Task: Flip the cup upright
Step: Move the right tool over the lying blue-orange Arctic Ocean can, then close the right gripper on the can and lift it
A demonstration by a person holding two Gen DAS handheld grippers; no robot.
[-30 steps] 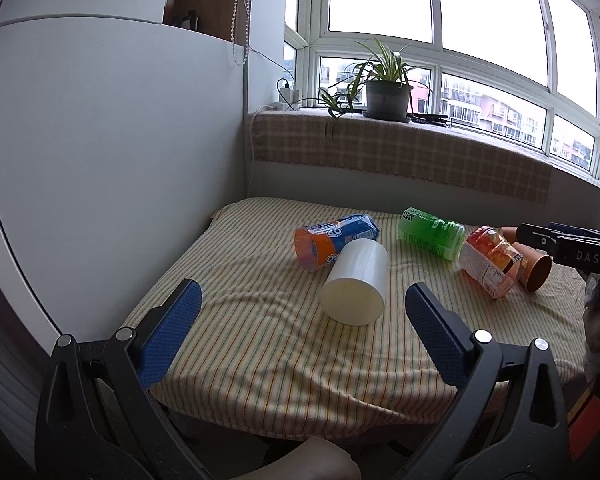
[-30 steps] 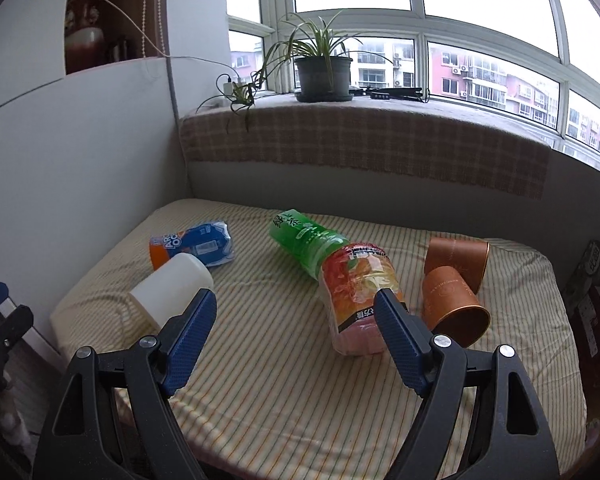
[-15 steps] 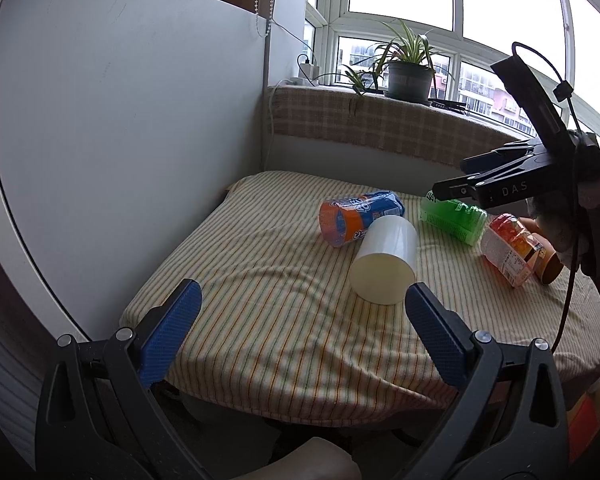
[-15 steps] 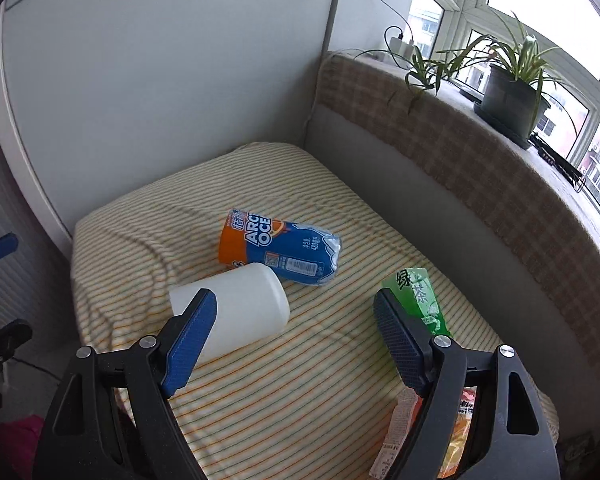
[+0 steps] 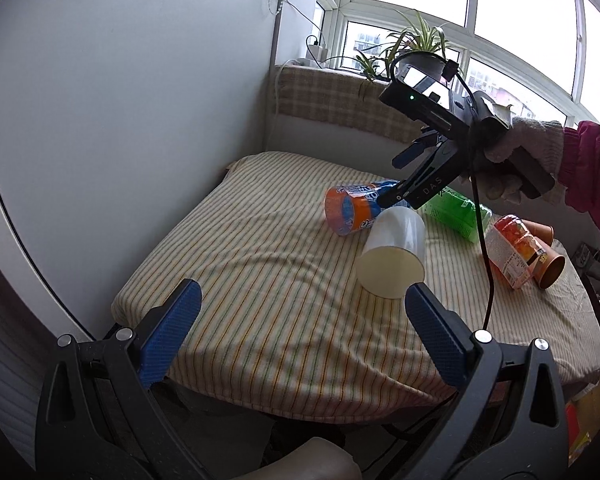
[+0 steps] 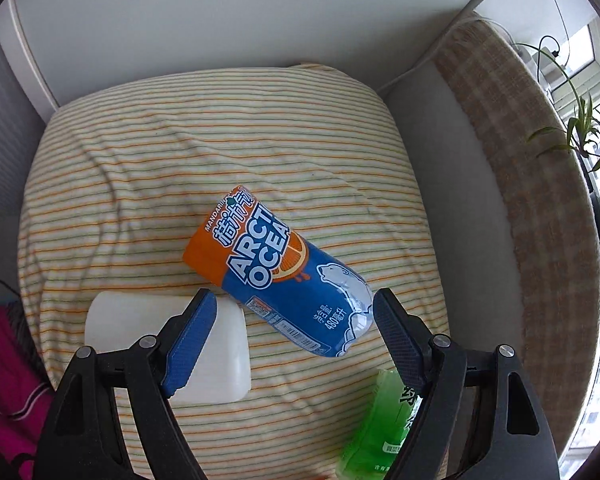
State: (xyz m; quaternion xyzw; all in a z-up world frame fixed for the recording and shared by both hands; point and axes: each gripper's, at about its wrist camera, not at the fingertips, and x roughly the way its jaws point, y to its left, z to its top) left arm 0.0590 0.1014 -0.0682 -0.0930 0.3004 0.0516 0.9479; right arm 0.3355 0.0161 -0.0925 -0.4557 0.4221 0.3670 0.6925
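3 bottles (image 6: 284,276) crowd the tipped white cup (image 6: 168,340) (2 copper cups (image 5: 548,264) beyond).

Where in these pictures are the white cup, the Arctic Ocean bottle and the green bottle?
white cup (image 5: 400,236): left wrist view, on its side wall.
Arctic Ocean bottle (image 6: 276,264): right wrist view, on its label.
green bottle (image 6: 380,432): right wrist view, on its body.
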